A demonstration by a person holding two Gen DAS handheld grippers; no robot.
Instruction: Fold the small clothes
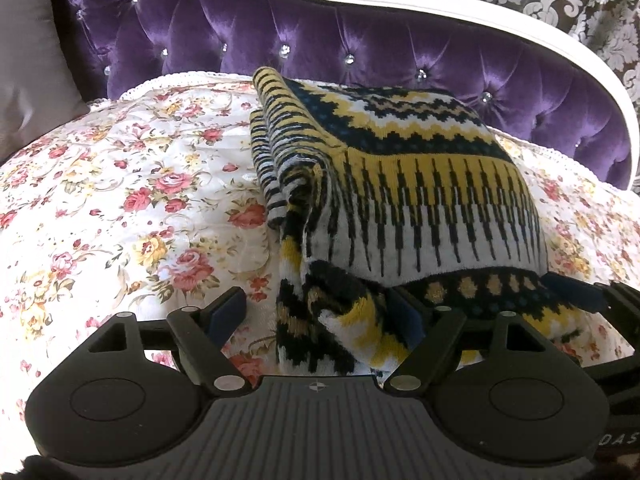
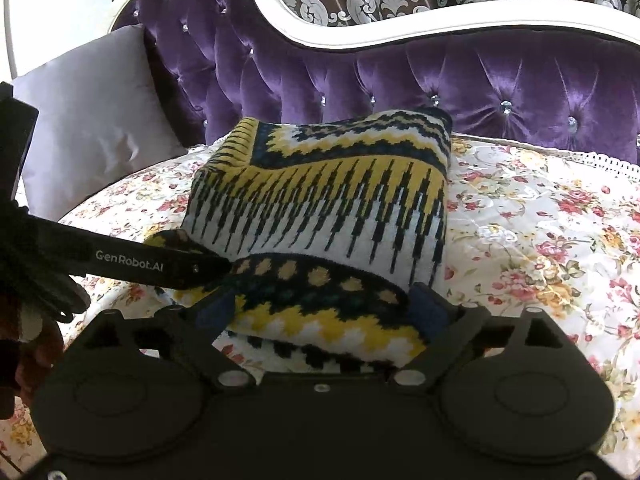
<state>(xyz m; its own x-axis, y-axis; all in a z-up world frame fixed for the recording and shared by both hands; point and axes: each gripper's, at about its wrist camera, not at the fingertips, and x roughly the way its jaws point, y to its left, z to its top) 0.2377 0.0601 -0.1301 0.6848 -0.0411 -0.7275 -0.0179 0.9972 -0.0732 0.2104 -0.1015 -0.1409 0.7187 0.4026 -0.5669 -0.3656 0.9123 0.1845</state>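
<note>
At frame centre, folded sweater (image 1: 404, 200) on floral cover (image 1: 120, 208); left gripper (image 1: 320, 312) and right gripper (image 2: 324, 312) both spread, straddling its near hem without pinching.

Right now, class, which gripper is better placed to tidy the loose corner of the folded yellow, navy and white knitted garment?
Probably left. The left gripper stands open around the garment's rumpled near-left corner. The right gripper, also open, straddles the flatter front edge.
</note>
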